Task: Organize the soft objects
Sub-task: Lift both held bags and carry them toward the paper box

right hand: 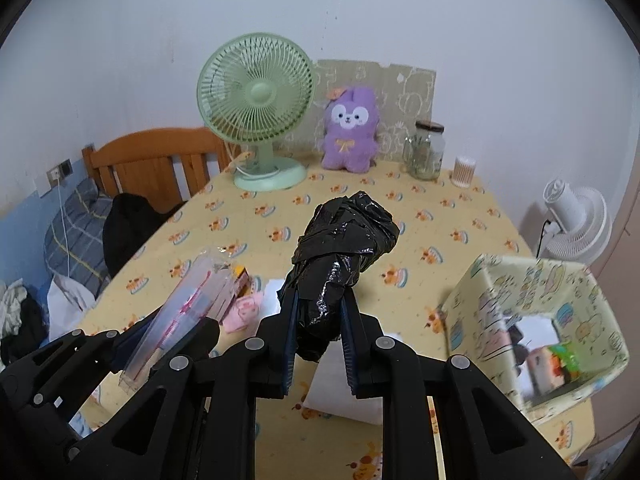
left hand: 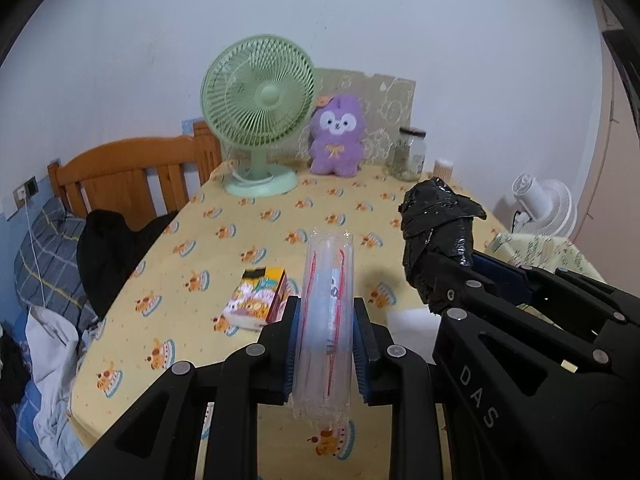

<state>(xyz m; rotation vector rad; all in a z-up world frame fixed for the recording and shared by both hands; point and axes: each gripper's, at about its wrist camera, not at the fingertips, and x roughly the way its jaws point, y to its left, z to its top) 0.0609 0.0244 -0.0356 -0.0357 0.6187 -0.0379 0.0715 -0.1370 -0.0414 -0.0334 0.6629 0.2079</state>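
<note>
My left gripper (left hand: 326, 320) is shut on a clear plastic pack (left hand: 328, 304) with red edging, held above the yellow tablecloth; the pack also shows in the right wrist view (right hand: 188, 304). My right gripper (right hand: 318, 320) is shut on a crumpled black plastic bag roll (right hand: 340, 248), held above the table; it also shows in the left wrist view (left hand: 436, 236). A patterned fabric storage box (right hand: 500, 280) stands open at the right with items inside. A purple plush toy (right hand: 351, 136) sits at the back of the table.
A green desk fan (right hand: 256, 112), a glass jar (right hand: 428, 150) and a cotton-swab tub (right hand: 464, 172) stand along the back. A small colourful box (left hand: 260, 300) and white tissue (right hand: 344, 392) lie on the table (right hand: 460, 216). A wooden bed (left hand: 120, 176) is on the left, a white fan (right hand: 576, 220) on the right.
</note>
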